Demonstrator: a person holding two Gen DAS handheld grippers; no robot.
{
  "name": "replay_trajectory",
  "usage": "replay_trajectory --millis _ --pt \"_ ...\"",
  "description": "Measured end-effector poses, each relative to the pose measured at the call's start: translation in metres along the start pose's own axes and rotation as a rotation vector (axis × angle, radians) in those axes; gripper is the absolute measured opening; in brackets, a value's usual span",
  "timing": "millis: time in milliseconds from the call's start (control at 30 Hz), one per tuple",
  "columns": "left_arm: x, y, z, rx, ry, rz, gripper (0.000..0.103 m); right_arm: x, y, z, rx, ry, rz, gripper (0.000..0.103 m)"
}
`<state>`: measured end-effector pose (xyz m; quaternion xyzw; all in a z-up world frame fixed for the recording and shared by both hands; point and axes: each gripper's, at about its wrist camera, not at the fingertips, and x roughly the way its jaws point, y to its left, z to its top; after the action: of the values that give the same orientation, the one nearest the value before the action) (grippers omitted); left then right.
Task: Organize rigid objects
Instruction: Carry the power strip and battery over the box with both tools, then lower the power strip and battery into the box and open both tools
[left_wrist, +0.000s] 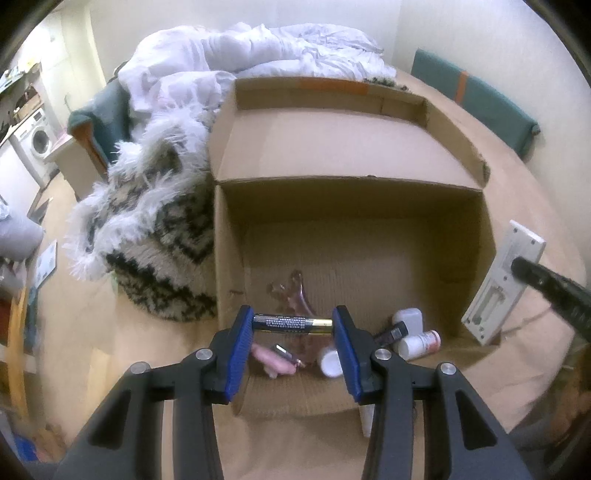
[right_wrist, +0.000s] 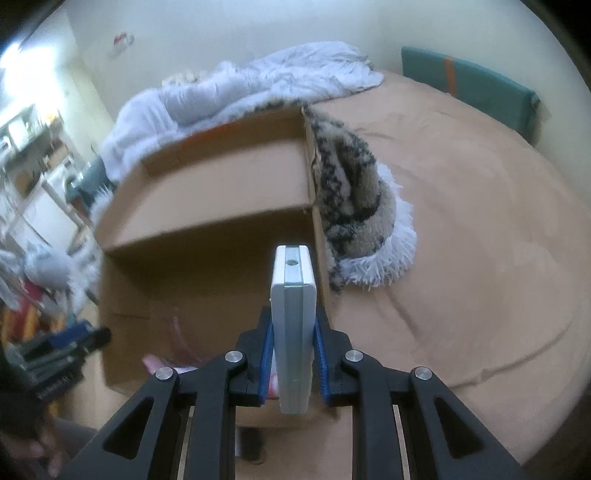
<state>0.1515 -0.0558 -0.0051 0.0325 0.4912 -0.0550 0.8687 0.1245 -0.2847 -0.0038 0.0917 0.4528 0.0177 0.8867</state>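
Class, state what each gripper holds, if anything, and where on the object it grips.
The left gripper clamps a battery by its two ends. The right gripper pinches a flat white device by its broad faces, near its lower end.

Open-topped cardboard box (left_wrist: 229, 236); shaggy rug (left_wrist: 155, 236) against its left wall.

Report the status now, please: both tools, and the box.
Left tool shut on battery, over cardboard box. Right tool shut on white remote, at box's right wall. Nothing in the way.
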Motion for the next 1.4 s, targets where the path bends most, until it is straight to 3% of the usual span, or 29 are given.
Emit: replay_trajectory --millis 367,467,533,733,1400 --pt "0.046 -0.010 -0.010 0.040 0.014 0.006 0.040 0.046 0.003 -0.006 -0.036 0.084 -0.044 0.022" --pt "0.053 -0.006 -0.012 0.009 0.026 -0.016 0.040 0.050 0.007 -0.004 -0.054 0.096 -0.051 0.022" --pt "0.056 -0.001 -0.014 -0.027 0.025 -0.032 0.040 0.052 0.010 -0.005 -0.067 0.094 -0.055 0.022" --pt "0.061 -0.003 -0.015 -0.003 0.026 -0.018 0.040 0.064 0.014 -0.009 -0.070 0.139 -0.043 0.022" --pt "0.073 -0.007 -0.014 0.000 0.055 -0.005 0.040 0.077 0.014 -0.001 -0.024 0.147 -0.017 0.022"
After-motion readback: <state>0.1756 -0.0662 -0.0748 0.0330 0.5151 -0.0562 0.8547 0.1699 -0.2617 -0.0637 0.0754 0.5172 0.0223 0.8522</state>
